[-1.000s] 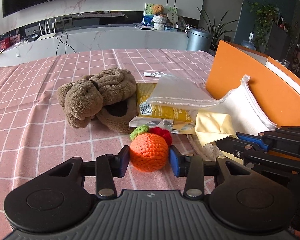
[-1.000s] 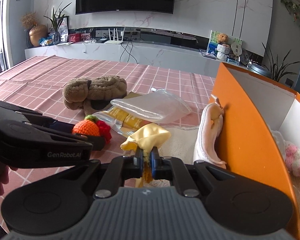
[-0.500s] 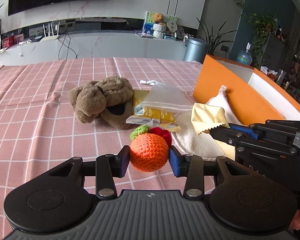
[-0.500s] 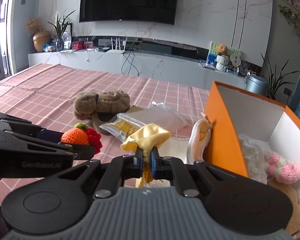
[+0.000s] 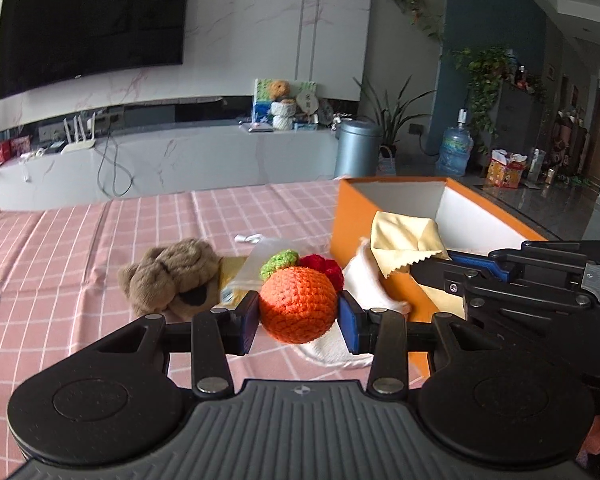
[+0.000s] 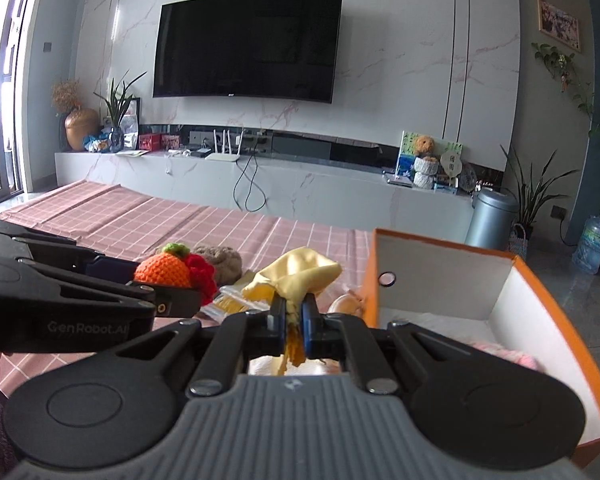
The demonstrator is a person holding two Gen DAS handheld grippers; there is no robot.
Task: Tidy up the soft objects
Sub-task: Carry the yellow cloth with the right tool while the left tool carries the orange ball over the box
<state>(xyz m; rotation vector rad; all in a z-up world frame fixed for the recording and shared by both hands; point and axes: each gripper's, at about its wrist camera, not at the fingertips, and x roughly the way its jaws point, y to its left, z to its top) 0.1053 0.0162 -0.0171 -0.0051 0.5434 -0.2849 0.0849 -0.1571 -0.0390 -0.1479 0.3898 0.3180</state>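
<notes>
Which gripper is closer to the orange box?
Right. The right gripper, pinching the yellow cloth, hangs beside the orange box; the left gripper, holding the crocheted orange, sits farther away.

Claw-mounted forward views (shared: orange box (image 5: pixel 384 200), crocheted orange (image 6: pixel 162 270))

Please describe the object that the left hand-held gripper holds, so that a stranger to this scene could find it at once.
Start at the orange box on the pink checked tablecloth. Just left of it, raised above the cloth, the left hand-held gripper clamps a crocheted orange ball. Its green and red knitted tufts distinguish it from the brown plush and yellow cloth nearby.
</notes>
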